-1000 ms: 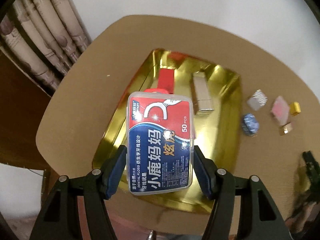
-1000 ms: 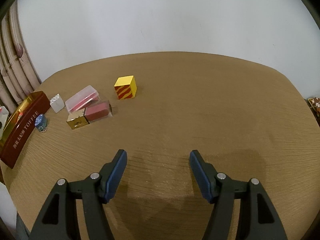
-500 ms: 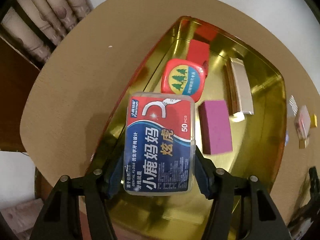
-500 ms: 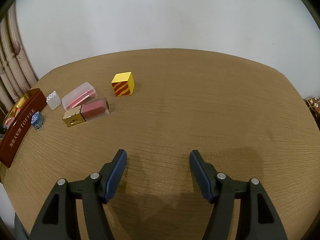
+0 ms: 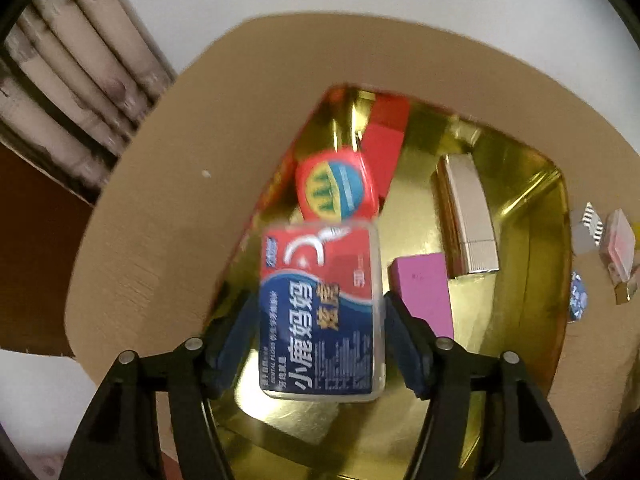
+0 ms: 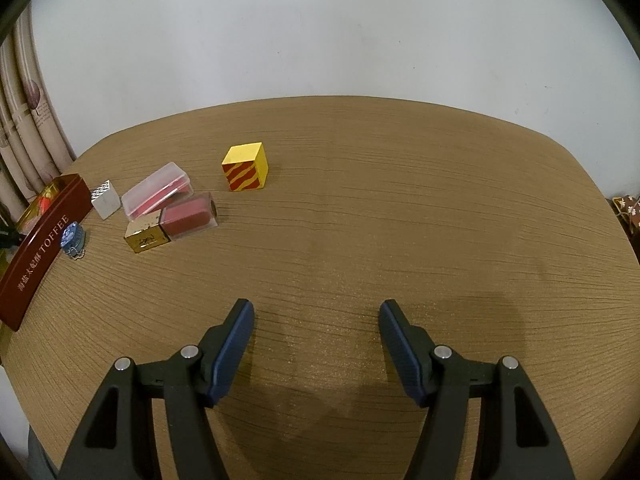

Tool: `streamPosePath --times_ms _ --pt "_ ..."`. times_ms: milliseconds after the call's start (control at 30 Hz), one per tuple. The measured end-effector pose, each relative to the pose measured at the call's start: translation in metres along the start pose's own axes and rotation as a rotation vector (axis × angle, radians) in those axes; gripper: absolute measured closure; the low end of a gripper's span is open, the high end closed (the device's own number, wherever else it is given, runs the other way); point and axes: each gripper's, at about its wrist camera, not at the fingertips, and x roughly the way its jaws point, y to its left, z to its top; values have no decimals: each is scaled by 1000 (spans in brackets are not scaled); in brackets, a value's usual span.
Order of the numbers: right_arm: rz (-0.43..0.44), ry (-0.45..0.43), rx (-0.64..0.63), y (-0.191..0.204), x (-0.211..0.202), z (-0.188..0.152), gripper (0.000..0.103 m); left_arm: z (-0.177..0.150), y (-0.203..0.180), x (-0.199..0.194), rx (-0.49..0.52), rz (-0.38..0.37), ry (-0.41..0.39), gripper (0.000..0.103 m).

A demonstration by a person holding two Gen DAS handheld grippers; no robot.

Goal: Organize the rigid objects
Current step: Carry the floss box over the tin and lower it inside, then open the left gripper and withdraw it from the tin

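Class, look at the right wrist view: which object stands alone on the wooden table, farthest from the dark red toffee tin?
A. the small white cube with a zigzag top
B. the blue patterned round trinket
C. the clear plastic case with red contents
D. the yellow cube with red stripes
D: the yellow cube with red stripes stands apart from the cluster beside the dark red toffee tin.

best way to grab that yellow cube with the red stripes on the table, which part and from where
Grip the yellow striped cube across two opposite flat side faces, coming down from above with the right gripper, whose jaws stand open and empty. It sits flat on the table, corner turned toward the camera, so the wrist likely needs turning to meet the faces squarely. Nothing crowds it.
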Motion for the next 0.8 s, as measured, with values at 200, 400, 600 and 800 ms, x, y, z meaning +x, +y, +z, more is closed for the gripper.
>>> streamPosePath --times_ms 200,400,600,800 --pt "-3 -1 -5 0 0 -2 36 -24 1 -47 -50 -58 -106 37" --pt "3 3 -22 1 0 -3 36 -88 -29 -104 -72 -155 -217 23" --pt "106 -12 -128 24 -11 5 36 -162 -65 -106 -43 -286 -167 20" --pt "154 25 -608 90 -9 37 36 -207 -91 -96 23 -342 -77 20"
